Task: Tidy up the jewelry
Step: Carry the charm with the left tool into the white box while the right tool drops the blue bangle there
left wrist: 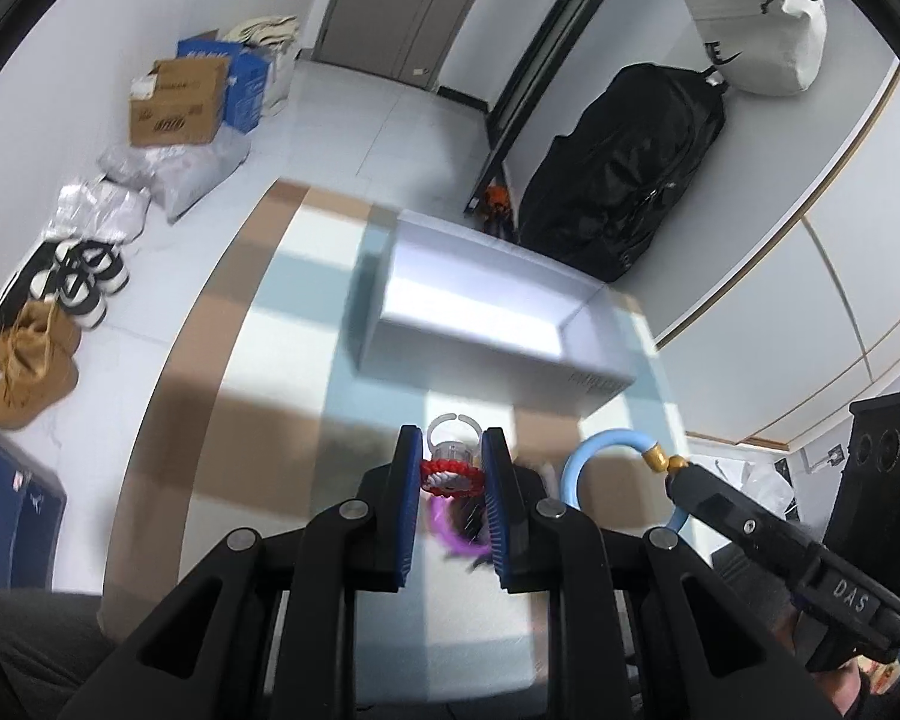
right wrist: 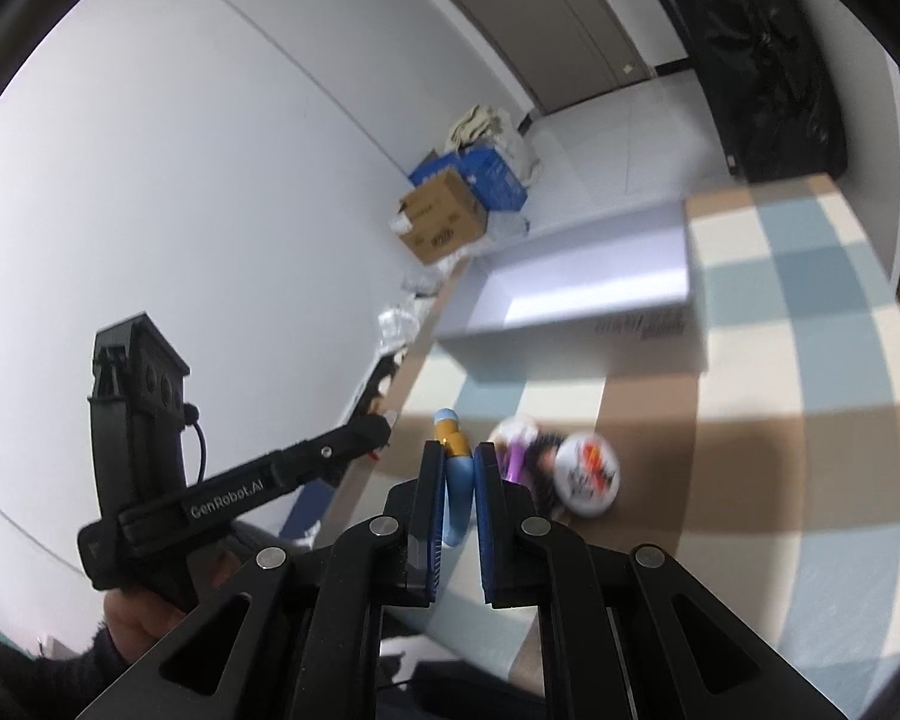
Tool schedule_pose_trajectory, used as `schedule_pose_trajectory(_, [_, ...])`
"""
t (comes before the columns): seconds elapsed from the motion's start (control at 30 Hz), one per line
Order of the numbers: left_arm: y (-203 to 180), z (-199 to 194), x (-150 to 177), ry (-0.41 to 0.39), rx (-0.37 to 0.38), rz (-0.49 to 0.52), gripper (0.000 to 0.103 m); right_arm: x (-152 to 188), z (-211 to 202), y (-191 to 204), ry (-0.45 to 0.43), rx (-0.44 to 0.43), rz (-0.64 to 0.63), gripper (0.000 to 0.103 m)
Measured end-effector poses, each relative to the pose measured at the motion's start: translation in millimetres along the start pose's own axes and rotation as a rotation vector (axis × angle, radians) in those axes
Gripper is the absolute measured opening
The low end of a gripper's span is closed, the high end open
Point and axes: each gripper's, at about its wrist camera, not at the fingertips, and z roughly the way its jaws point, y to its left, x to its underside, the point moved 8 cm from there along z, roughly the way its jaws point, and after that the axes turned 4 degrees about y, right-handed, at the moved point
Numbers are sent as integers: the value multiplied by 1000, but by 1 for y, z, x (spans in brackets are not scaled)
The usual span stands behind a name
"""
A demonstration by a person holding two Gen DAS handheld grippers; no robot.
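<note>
My left claw [left wrist: 450,474] pinches a red-and-white ring [left wrist: 450,473], right claw [right wrist: 457,468] pinches a blue bangle [right wrist: 457,486], both above the checked table [left wrist: 222,372]; white box [left wrist: 480,306] looks empty, purple bits etc. [right wrist: 519,450] left, so barely begun.

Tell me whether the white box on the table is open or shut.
Open. The white box has no lid on; both wrist views look straight down onto its bare floor inside the walls, with nothing visible in it.
</note>
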Motion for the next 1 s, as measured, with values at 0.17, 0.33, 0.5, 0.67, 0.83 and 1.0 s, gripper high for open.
schedule_pose_trajectory(0.17, [-20, 4, -29, -13, 14, 40, 15, -40, -10, -10, -57, 27, 9, 9])
schedule_pose_trajectory(0.33, [-34, 22, -53, -11, -15, 112, 15, -76, -8, -23, -75, 55, 12, 9])
schedule_pose_trajectory(0.5, [-35, 44, -69, 22, -29, 143, 15, -101, 3, -42, -65, 83, 24, 9])
schedule_pose_trajectory(0.67, [-23, 66, -70, 66, -12, 129, 15, -120, 22, -55, -42, 97, 23, 9])
schedule_pose_trajectory(0.83, [-12, 84, -71, 111, 9, 99, 15, -123, 43, -68, -13, 110, 28, 9])
schedule_pose_trajectory(1.0, [-19, 92, -73, 131, 27, 94, 15, -118, 57, -75, 16, 115, 31, 9])
